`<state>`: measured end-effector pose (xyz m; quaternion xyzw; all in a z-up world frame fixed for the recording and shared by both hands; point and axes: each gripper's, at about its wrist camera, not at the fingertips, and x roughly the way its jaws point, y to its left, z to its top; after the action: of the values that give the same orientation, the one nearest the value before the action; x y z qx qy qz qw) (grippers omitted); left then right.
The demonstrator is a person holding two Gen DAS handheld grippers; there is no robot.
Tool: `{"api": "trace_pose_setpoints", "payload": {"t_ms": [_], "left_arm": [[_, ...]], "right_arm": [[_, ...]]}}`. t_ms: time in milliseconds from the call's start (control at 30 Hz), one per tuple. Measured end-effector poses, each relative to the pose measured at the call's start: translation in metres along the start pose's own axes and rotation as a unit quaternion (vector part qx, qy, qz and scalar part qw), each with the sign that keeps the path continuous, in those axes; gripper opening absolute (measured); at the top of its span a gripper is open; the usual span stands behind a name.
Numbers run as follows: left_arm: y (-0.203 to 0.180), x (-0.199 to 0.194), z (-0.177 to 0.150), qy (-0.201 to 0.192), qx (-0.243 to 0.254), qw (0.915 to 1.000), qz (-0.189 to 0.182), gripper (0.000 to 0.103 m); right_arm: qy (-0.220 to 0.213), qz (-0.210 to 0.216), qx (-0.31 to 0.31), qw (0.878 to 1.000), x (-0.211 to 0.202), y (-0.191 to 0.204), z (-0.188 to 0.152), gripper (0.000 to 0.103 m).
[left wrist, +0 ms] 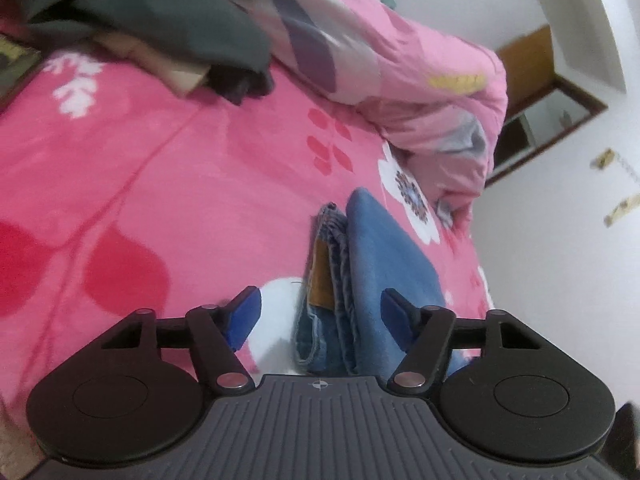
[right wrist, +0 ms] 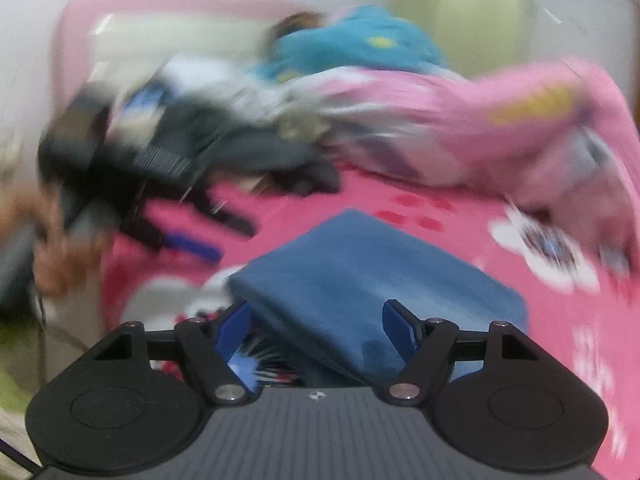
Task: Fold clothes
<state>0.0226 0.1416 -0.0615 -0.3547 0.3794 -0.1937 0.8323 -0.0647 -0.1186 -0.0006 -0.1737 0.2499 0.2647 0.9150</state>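
A: What's nearest?
B: My left gripper (left wrist: 320,320) and right gripper (right wrist: 316,330), both spread wide, gripping nothing. Just beyond, folded jeans (right wrist: 360,280) lie on the pink bed (left wrist: 160,184).
A: Risk?
B: A careless nudge could unfold them.

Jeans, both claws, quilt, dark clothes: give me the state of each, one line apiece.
jeans: folded, lying flat on the bed sheet, not gripped.
left claw: open, empty.
right claw: open, empty, over the jeans.
quilt: bunched up, unfolded.
dark clothes: heaped, unfolded.
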Motion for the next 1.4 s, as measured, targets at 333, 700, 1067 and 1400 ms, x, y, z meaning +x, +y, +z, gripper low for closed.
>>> {"api": "trace_pose_setpoints", "payload": {"t_ms": [333,700,1067,1400], "left_arm": [[0.012,-0.005,0.001,0.005,-0.036,0.9991,-0.020,0.061],[0.010,0.022,0.008,0.057,-0.074,0.9921,-0.084,0.082],[-0.007,0.080,0.028,0.140,-0.095,0.9724,-0.161,0.086],[-0.031,0.100,0.006,0.160,-0.006,0.9804,-0.115,0.092]], "right_arm": [[0.031,-0.110,-0.245,0.963,0.063,0.069,-0.016,0.069],[0.004,-0.138,-0.208,0.968,0.055,0.067,-0.010,0.062],[-0.017,-0.155,-0.178,0.972,0.043,0.056,0.002,0.062],[-0.046,-0.074,-0.090,0.992,0.011,0.030,-0.007,0.075]]}}
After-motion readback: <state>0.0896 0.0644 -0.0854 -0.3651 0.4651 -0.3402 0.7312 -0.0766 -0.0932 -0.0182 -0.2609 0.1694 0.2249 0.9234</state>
